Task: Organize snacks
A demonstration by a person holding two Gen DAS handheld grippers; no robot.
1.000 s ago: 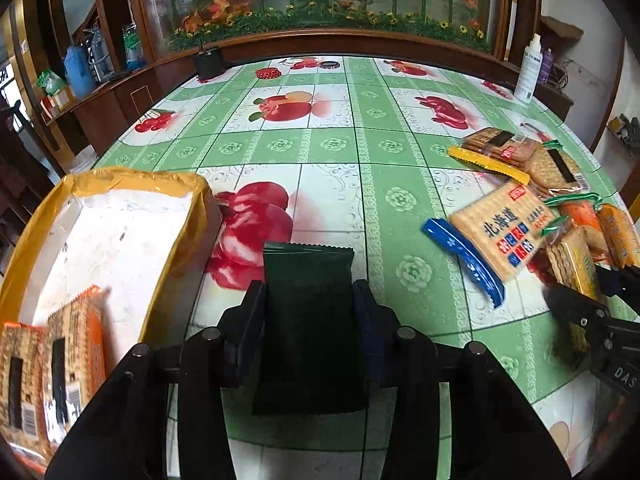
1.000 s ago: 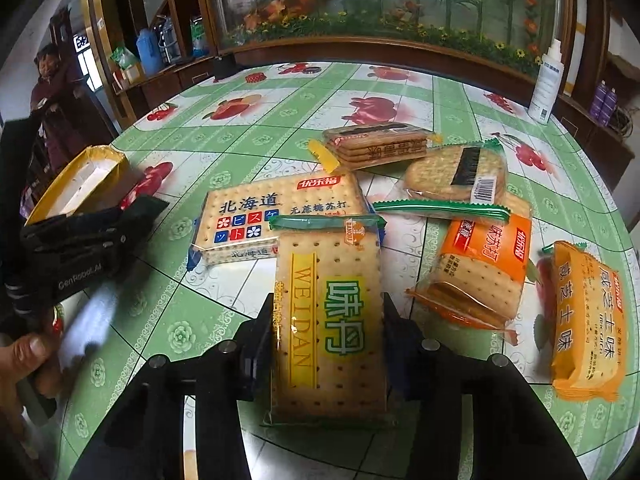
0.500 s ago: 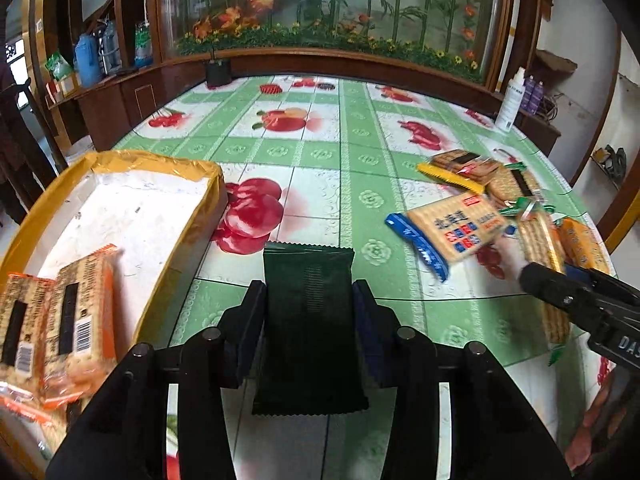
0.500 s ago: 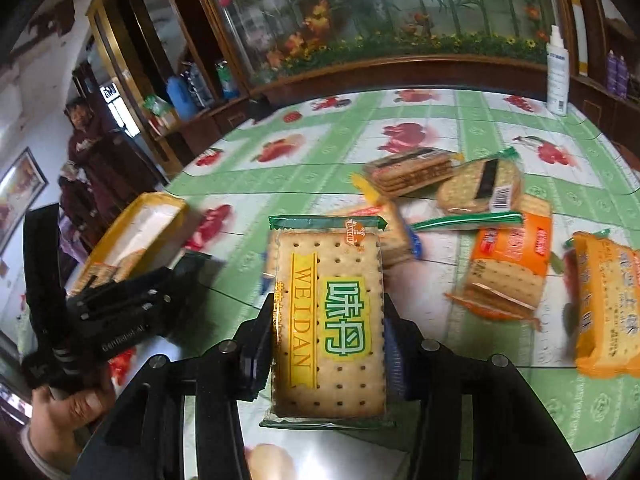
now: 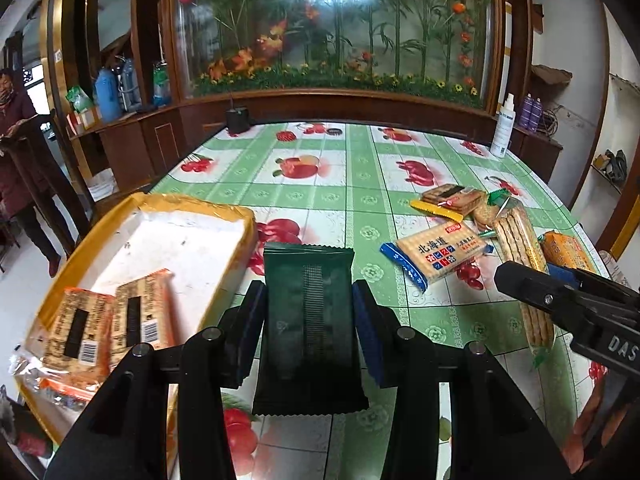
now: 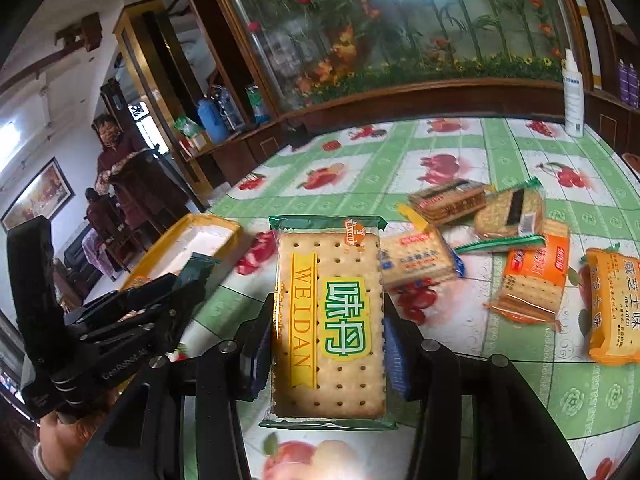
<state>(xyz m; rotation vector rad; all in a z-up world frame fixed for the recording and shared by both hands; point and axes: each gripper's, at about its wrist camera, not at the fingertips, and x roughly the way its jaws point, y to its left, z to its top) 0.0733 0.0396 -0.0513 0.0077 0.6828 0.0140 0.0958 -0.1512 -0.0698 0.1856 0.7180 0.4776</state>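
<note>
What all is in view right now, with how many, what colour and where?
Tray: one, yellow rim, white floor, table's left.
Orange packets: two, lying in the tray.
Dark green packet: one, clamped in the left claw.
WEIDAN cracker pack: one, green-trimmed, clamped in the right claw.
Loose snack packs: six, mostly orange and tan, on the table's right.
Tablecloth: one, green and white with red fruit.
White spray bottle: one, far right edge.
Bystander: one, dark red top, far left.
Hand: one, holding the left claw.
</note>
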